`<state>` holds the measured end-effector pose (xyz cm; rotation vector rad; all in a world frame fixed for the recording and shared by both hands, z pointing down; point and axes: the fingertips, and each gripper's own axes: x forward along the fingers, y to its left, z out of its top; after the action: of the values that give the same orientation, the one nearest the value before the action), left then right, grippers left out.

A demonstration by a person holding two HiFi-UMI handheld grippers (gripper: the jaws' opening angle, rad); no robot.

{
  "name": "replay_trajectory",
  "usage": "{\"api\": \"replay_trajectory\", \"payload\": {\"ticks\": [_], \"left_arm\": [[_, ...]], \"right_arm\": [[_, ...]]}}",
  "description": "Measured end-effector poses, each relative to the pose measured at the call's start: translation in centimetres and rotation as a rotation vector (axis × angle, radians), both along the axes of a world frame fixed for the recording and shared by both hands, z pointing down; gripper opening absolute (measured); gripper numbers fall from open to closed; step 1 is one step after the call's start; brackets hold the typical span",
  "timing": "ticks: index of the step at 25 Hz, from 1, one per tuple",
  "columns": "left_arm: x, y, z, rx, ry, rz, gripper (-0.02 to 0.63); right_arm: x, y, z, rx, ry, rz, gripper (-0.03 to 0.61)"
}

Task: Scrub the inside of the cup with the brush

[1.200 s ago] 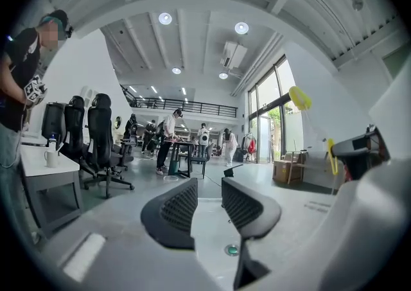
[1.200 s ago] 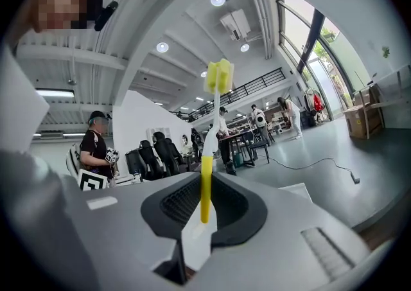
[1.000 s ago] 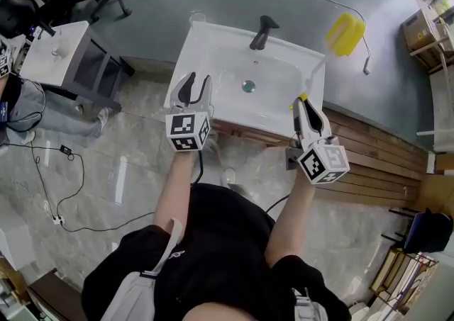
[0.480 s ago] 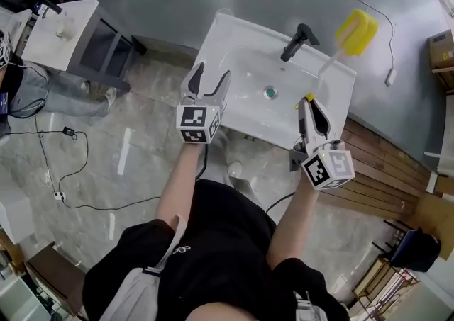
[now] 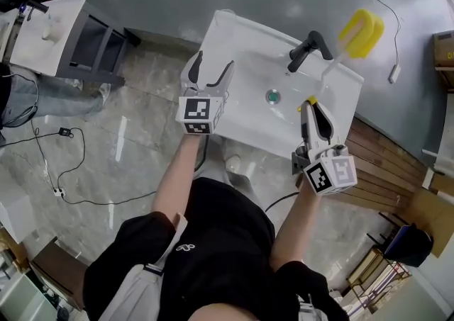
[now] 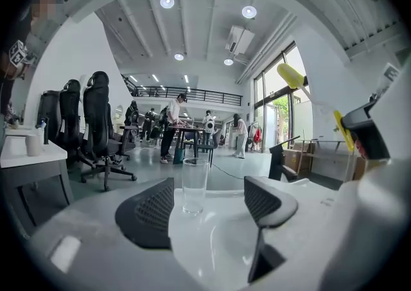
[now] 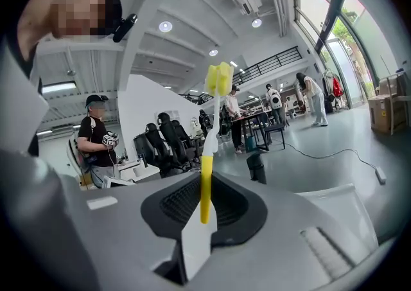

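Note:
A clear glass cup (image 5: 225, 15) stands upright on the far left corner of the white sink (image 5: 250, 125). My left gripper (image 5: 213, 64) hovers over the sink's left side. Its jaws have just been opening and stand wide with nothing between them. In the left gripper view the cup (image 6: 194, 185) is straight ahead, beyond the pads (image 6: 146, 214). My right gripper (image 5: 311, 107) is shut on the yellow end of a white-handled brush (image 7: 205, 187). The brush's yellow sponge head (image 5: 362, 32) sticks out past the sink's far right edge.
A black faucet (image 5: 308, 47) rises at the sink's back, with the drain (image 5: 273, 96) mid-basin. A small white table (image 5: 42, 25) and office chairs stand at the left. Cables lie on the floor, and wooden planks (image 5: 383, 164) run along the right.
Both grippers have moved forward from the sink's near edge to over the basin. The left jaws have spread from narrow to wide. The brush has stayed in the right gripper.

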<state>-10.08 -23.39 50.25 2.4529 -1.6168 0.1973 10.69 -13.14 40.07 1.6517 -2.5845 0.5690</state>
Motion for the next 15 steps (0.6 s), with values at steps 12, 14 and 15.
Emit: {"api": "replay_trajectory", "payload": {"ticks": [12,14,15], "left_arm": [[0.4,-8.2,3.7,-0.012,-0.035,0.047,0.365],[0.7,-9.2,4.0,-0.011,-0.028,0.066,0.37],[0.9,-9.6,4.1,-0.011,-0.026,0.077,0.37]], "right_arm": [[-2.7,-6.6,-0.9,0.014,0.067,-0.036,0.049],[-2.8,-7.3,-0.7,0.009,0.072,-0.034,0.049],[-2.8,-7.6,-0.6,0.006,0.074,-0.031,0.049]]}}
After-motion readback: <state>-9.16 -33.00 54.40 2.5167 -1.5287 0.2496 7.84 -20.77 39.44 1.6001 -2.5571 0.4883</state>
